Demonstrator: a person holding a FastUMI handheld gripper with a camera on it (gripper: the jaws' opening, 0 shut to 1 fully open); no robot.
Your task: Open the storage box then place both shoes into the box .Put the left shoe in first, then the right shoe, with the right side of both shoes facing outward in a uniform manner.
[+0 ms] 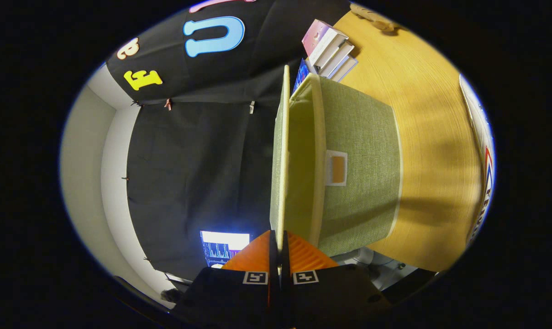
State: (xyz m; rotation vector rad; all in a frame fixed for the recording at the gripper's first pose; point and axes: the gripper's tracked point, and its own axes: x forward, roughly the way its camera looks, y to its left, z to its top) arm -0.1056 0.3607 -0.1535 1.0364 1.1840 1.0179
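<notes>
The view is rolled on its side. A green fabric storage box [362, 169] stands on the wooden table [435, 160], with a small label pocket on its front wall. Its lid [280, 160] is raised off the rim and seen edge-on as a thin pale slab. My gripper [279, 249] is shut on the lid's near edge, and both orange fingers [257, 258] press its two faces. A gap shows the box's yellow-green inner wall between lid and rim. What lies inside the box is hidden.
A stack of books [330, 50] lies on the table beyond the box. A lit screen [224, 247] glows near my fingers against the black cloth wall. A printed white board [481, 173] lies along the table's far side. A light-brown object [371, 18] rests past the books.
</notes>
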